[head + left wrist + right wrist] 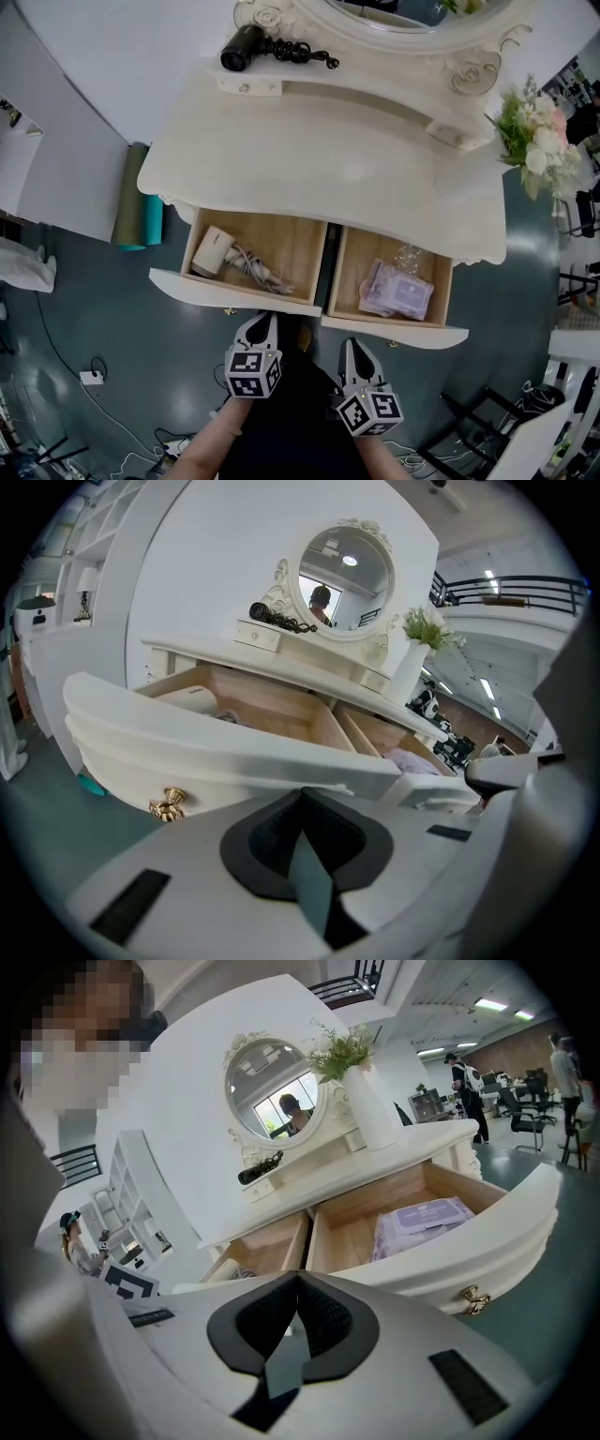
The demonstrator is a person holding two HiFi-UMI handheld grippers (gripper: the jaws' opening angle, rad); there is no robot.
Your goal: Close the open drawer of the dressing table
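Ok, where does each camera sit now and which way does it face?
Head view: on the person's head, looking steeply down on the dressing table; left gripper, right gripper and forearms show at the bottom.
Left gripper view: low before the left drawer, looking along its shut jaws toward the mirror.
Right gripper view: before the right drawer, along its shut jaws at the purple packet.
Shared: both gripper views show both open drawers.

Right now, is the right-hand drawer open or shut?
Open. The right drawer is pulled out past the tabletop, showing its wooden floor and a purple packet.
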